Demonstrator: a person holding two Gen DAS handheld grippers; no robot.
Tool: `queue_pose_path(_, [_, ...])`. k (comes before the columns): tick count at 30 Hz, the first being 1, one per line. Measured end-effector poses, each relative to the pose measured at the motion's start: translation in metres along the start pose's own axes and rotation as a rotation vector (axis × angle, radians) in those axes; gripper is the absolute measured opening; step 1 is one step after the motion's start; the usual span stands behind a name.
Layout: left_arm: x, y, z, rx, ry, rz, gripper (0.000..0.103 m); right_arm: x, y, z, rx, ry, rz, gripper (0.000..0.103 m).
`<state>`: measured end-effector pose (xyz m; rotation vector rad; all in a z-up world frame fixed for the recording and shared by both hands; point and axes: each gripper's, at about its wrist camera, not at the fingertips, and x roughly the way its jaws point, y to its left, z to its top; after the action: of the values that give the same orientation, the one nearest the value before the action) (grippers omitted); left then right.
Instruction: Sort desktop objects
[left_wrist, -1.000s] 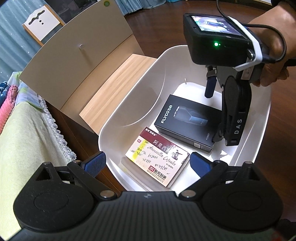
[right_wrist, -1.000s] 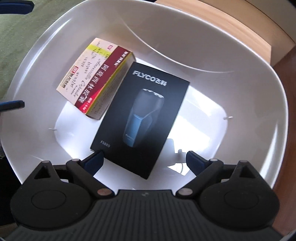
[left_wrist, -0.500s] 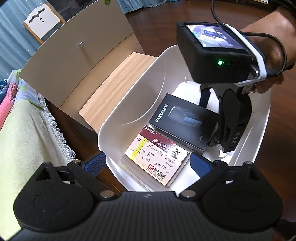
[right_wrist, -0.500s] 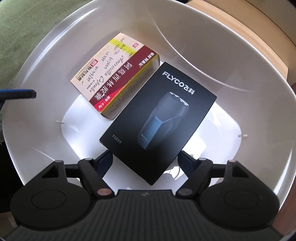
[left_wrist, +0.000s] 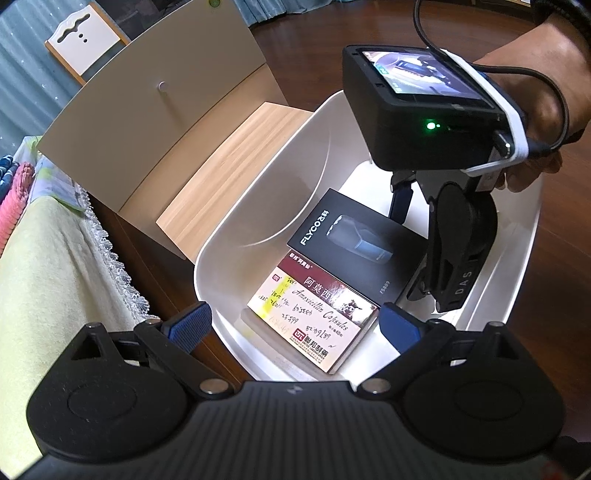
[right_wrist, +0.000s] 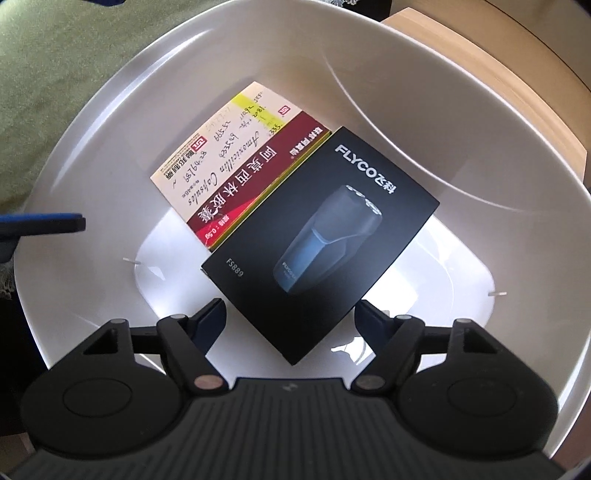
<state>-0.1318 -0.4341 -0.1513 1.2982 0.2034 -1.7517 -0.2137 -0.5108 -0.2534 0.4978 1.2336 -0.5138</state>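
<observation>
A black shaver box (right_wrist: 321, 236) lies in a white plastic bin (right_wrist: 92, 122), its long edge against a red-and-cream medicine box (right_wrist: 229, 166). My right gripper (right_wrist: 290, 314) points steeply down into the bin, shut on the black box's near corner, one pad on each side edge. In the left wrist view the black box (left_wrist: 362, 243) sits beside the medicine box (left_wrist: 314, 317). A hand (left_wrist: 535, 92) holds the right gripper over the bin (left_wrist: 258, 177). My left gripper (left_wrist: 295, 325) hangs open above the bin's near rim, over the medicine box, gripping nothing.
A pale wooden drawer unit (left_wrist: 147, 110) with a light wood ledge (left_wrist: 229, 162) stands against the bin's far left side. A green cloth with lace trim (left_wrist: 48, 277) lies to the left. Dark wooden tabletop (left_wrist: 554, 332) shows to the right of the bin.
The right gripper's jaws narrowed onto the black box and the wrist rolled. The box turned with it and slid off the medicine box. The left gripper stayed put.
</observation>
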Motion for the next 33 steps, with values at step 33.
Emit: queue_pose_path(33, [-0.011, -0.001, -0.019, -0.009, 0.023, 0.067, 0.098, -0.098, -0.036, -0.045, 0.293, -0.261, -0.053, 0.079])
